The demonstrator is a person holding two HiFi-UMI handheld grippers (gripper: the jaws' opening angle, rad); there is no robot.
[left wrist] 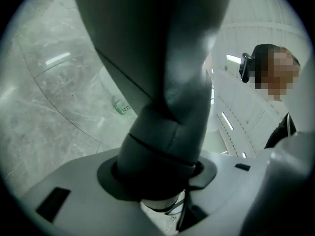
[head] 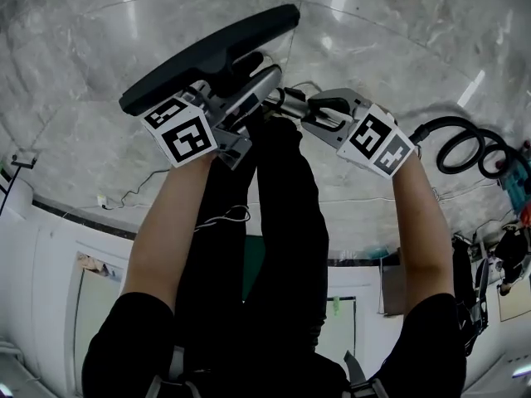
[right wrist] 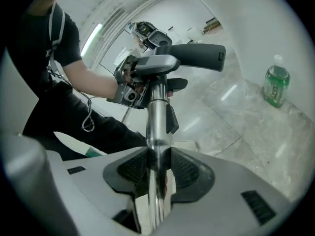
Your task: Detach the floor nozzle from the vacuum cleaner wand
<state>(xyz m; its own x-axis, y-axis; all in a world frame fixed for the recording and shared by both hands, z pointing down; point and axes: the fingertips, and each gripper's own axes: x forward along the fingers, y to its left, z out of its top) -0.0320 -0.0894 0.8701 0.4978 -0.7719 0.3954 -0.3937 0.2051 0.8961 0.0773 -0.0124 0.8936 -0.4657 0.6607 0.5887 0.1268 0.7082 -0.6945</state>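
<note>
Standing over a grey marble floor (head: 373,40), a person holds both arms out ahead with the two claws facing each other at close range. The left claw (head: 253,96) has its jaws spread wide, and the dark neck (left wrist: 162,146) of the floor nozzle (head: 207,52) sits in the gap between them, filling most of it; the pads show no clear clamp on it. The nozzle's long black head is raised off the floor and tilted, lying just above the left claw in the head view. The right claw (right wrist: 156,173) is closed firmly on the chrome wand (right wrist: 157,127), its ribbed pads pressing the tube from both sides. In the right gripper view the wand runs straight up from those pads, past a small black clip (right wrist: 172,119), to the nozzle's silver joint (right wrist: 152,63), so the nozzle looks to be seated on the wand's end, though the joint itself is too small to judge. A green bottle (right wrist: 275,85) stands on the floor well off to one side, and a coiled black hose (head: 469,143) lies on the floor beyond the right forearm.
</note>
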